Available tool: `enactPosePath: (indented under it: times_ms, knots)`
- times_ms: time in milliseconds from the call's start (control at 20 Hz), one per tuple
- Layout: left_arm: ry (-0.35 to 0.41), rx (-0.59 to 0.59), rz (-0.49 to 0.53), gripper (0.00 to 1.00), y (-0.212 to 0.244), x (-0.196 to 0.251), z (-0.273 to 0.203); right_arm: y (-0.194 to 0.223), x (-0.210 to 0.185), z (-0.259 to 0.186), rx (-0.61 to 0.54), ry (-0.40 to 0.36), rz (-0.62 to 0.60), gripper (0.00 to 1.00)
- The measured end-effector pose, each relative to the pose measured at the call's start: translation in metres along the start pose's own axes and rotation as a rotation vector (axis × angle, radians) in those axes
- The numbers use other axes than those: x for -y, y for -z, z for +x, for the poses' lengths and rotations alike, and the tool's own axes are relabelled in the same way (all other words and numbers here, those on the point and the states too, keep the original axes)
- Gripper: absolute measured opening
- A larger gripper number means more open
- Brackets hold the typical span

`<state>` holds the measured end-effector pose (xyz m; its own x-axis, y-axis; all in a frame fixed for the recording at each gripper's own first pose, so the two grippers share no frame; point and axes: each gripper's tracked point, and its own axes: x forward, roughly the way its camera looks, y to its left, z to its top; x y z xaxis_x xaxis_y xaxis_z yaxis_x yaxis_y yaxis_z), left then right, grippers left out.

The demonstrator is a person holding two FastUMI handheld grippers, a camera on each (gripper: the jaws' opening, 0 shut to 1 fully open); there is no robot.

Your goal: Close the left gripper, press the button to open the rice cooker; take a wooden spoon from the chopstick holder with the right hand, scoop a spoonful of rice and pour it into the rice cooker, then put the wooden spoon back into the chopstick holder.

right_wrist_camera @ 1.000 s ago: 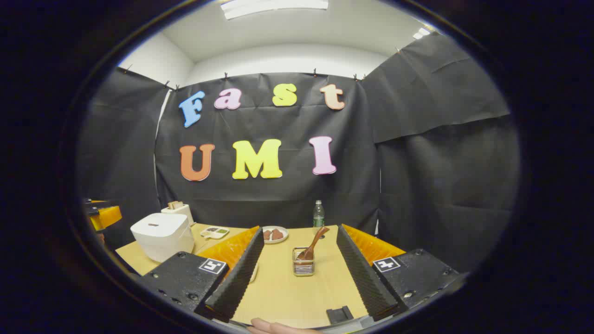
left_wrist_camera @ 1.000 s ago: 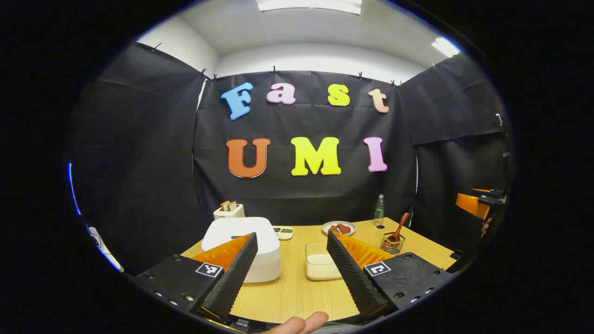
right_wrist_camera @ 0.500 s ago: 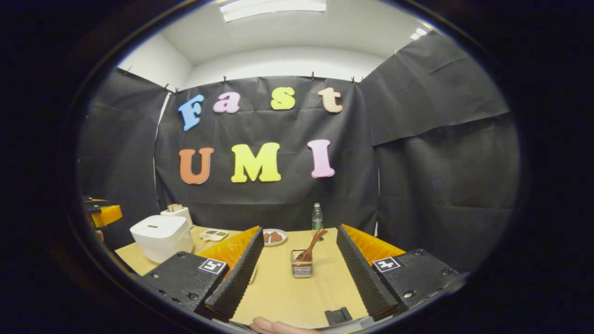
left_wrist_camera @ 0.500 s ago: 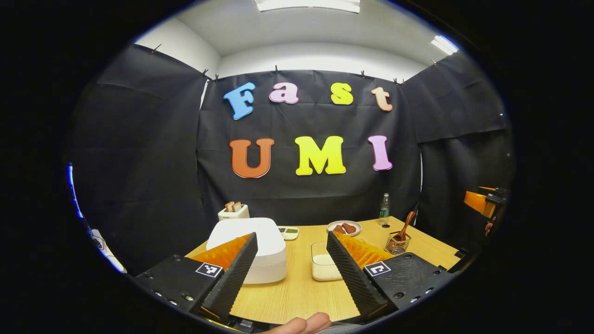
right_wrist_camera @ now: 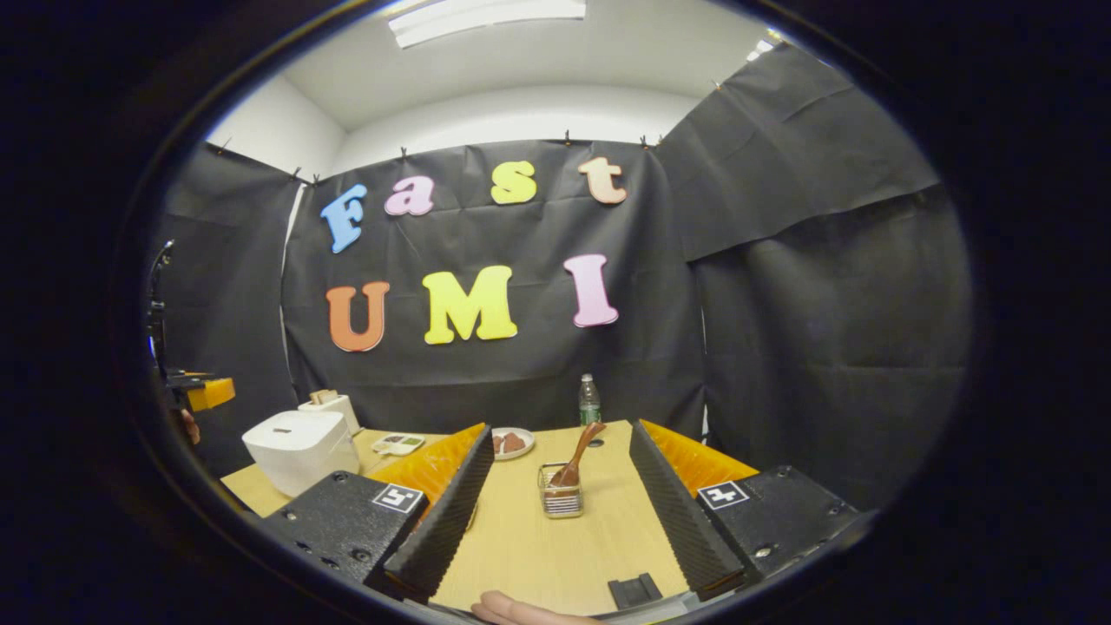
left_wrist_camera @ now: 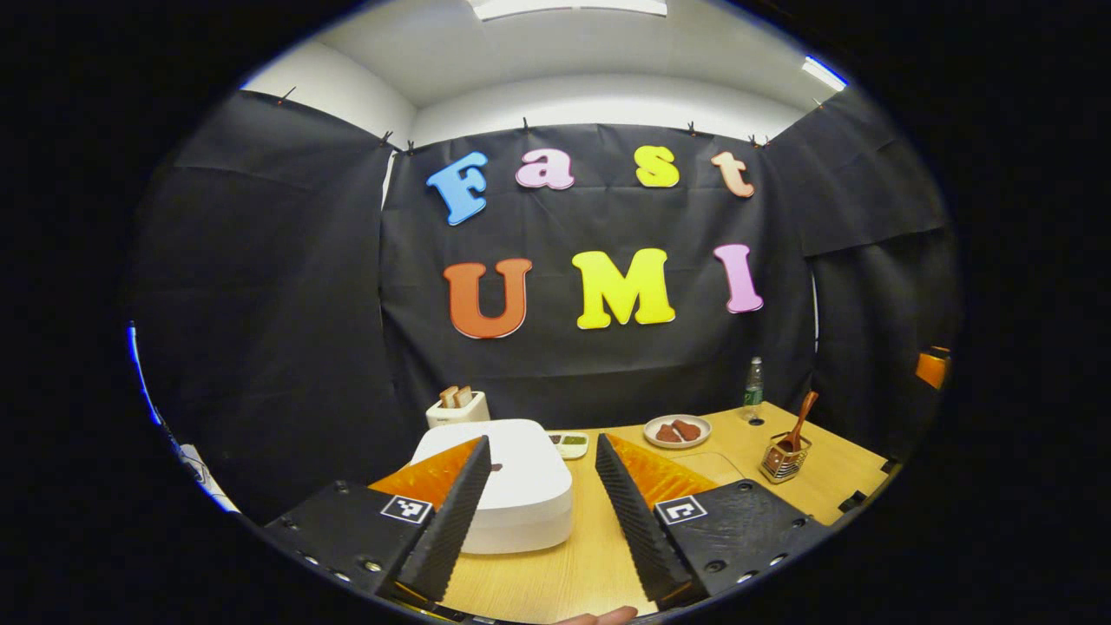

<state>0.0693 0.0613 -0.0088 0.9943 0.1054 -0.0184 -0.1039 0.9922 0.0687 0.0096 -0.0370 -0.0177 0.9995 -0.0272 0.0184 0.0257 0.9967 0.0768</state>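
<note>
Left gripper view: your left gripper (left_wrist_camera: 540, 503) hangs above the near edge of the wooden table (left_wrist_camera: 599, 564), its 2 fingers parted to a moderate gap and holding nothing. The white rice cooker (left_wrist_camera: 521, 486) sits lid-down just beyond the left finger; a toaster (left_wrist_camera: 457, 408) stands behind it. Rightward lie a small divided dish (left_wrist_camera: 572, 444), a plate of brown food (left_wrist_camera: 677, 430) and a bottle (left_wrist_camera: 752, 391). At far right the wooden spoon (left_wrist_camera: 798, 421) leans in the chopstick holder (left_wrist_camera: 784, 460).

Right gripper view: your right gripper (right_wrist_camera: 560, 521) is spread wide and empty, aimed at the holder (right_wrist_camera: 561, 502), which stands between its 2 fingers, farther off on the table, spoon (right_wrist_camera: 580, 453) tilted right. The cooker (right_wrist_camera: 299, 447) sits at far left.
</note>
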Motion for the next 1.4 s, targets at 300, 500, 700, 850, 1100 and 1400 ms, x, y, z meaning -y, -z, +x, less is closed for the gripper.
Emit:
enactPosePath:
  times_ms: [300, 500, 700, 850, 1100, 1400]
  knots:
    - [-0.091, -0.134, 0.03, 0.24, 0.029, -0.037, 0.054, 0.004, 0.011, 0.009, 0.003, 0.017, 0.011, 0.99]
    - [-0.109, -0.239, 0.005, 0.08, 0.055, -0.048, 0.08, 0.011, 0.014, 0.017, -0.003, 0.011, 0.011, 0.99]
    - [-0.124, -0.333, -0.04, 0.1, 0.084, -0.054, 0.102, 0.026, 0.02, 0.03, -0.033, 0.012, 0.032, 0.99]
    - [-0.141, -0.383, -0.035, 0.0, 0.097, -0.061, 0.124, 0.037, 0.026, 0.038, -0.052, 0.022, 0.04, 0.99]
    - [-0.152, -0.41, -0.04, 0.0, 0.115, -0.065, 0.155, 0.06, 0.041, 0.049, -0.095, 0.05, 0.051, 0.99]
    - [-0.161, -0.444, -0.08, 0.0, 0.137, -0.066, 0.165, 0.065, 0.05, 0.049, -0.104, 0.08, 0.054, 0.99]
